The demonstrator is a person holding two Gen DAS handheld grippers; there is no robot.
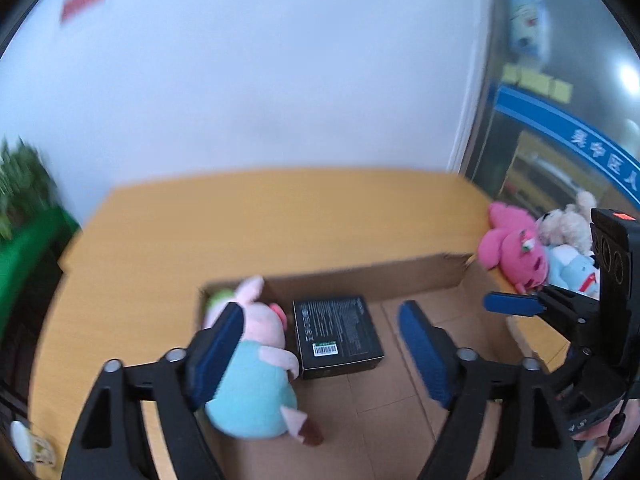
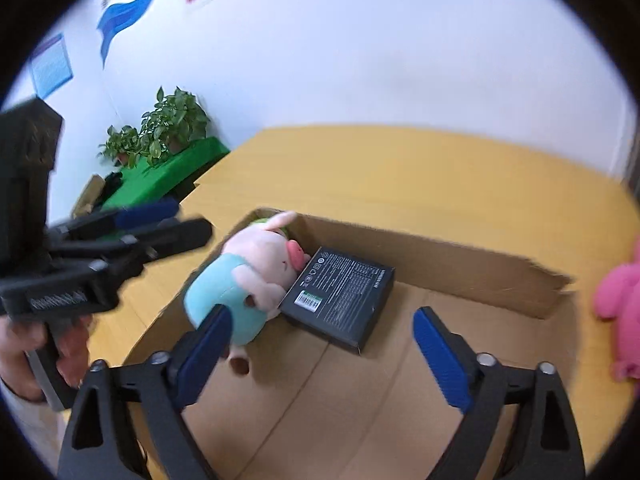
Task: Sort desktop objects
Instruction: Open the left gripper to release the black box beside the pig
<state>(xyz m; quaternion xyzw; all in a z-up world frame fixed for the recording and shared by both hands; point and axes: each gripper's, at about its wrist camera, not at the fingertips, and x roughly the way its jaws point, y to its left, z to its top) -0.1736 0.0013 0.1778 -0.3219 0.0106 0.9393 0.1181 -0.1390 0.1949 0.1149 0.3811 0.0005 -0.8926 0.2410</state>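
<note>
An open cardboard box [image 1: 400,276] [image 2: 460,248] lies on the yellow table [image 1: 240,216] [image 2: 400,168]. Inside it lie a pig plush in a light blue dress [image 1: 256,364] [image 2: 244,280] and a flat black box [image 1: 336,332] [image 2: 340,296], side by side. My left gripper [image 1: 320,348] is open and empty above the cardboard box, its left finger in front of the pig plush. My right gripper [image 2: 320,356] is open and empty over the box floor. Each gripper also shows in the other's view: the right gripper [image 1: 516,304], the left gripper [image 2: 160,220].
A pink plush [image 1: 512,252] [image 2: 620,304], a beige plush [image 1: 568,224] and a light blue plush [image 1: 572,272] lie on the table right of the box. Potted plants [image 2: 160,128] stand on a green-covered stand [image 2: 164,172] at the left. A white wall runs behind.
</note>
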